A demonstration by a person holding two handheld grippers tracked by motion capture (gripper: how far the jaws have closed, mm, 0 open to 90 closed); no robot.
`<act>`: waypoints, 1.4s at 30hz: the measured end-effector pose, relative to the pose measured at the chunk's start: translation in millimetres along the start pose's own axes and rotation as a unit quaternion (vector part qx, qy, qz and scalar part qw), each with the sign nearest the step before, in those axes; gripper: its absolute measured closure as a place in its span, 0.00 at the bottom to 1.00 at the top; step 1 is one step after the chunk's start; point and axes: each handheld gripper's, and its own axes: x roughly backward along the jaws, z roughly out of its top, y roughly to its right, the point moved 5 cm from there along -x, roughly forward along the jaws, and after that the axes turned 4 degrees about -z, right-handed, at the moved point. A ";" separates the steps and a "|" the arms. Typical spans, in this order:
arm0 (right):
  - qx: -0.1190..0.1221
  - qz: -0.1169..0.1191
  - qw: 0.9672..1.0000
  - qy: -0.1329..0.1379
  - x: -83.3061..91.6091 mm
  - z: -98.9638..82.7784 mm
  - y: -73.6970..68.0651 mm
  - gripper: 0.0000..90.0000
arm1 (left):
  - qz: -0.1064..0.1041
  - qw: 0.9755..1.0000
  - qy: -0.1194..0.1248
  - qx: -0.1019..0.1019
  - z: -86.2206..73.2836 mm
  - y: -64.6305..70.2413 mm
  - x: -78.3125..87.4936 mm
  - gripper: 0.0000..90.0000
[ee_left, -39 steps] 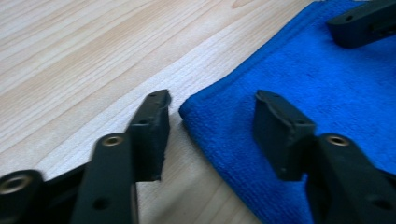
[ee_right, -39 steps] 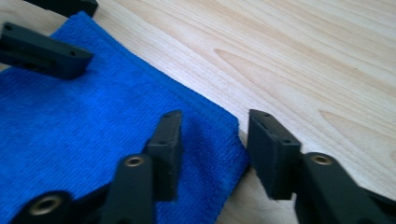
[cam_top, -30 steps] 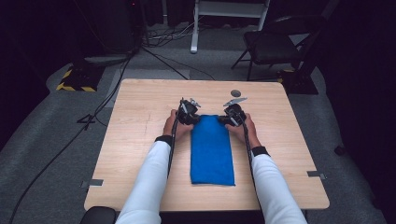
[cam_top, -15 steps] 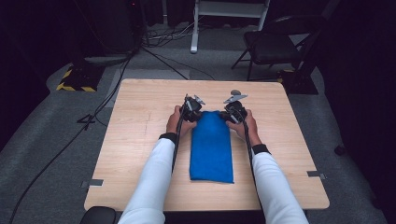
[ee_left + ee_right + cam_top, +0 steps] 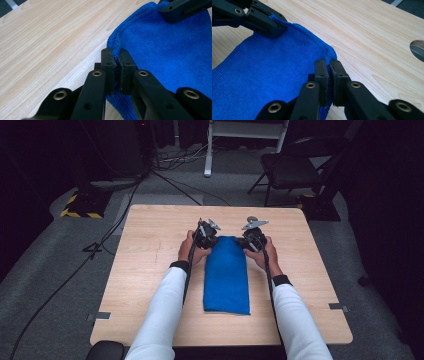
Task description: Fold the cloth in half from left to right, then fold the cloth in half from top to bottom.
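1. Left gripper (image 5: 209,238): jaws closed on the far left corner of the cloth (image 5: 227,275); in the left gripper view the hem is pinched between the pads (image 5: 108,65), close to its very edge.
2. Cloth: blue, folded into a long strip, lying mid-desk (image 5: 150,270) and running from the near edge toward the far one; its far end is raised slightly at both gripped corners.
3. Right gripper (image 5: 251,240): jaws closed on the far right corner, again with only a narrow bite of hem.
4. Risk: either shallow grip may slip if the pull is sharp, dropping one corner and skewing the fold.
5. Risk: uneven hand travel would twist the strip or drag the near end across the desk.
6. Hole (image 5: 417,49) in the desk beyond the right gripper: a loose corner might snag there.
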 end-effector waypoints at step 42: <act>0.042 0.009 0.999 0.028 42.8 7.6 -7.5 0.95 | -0.016 0.998 0.024 -0.050 6.6 15.1 33.3 0.95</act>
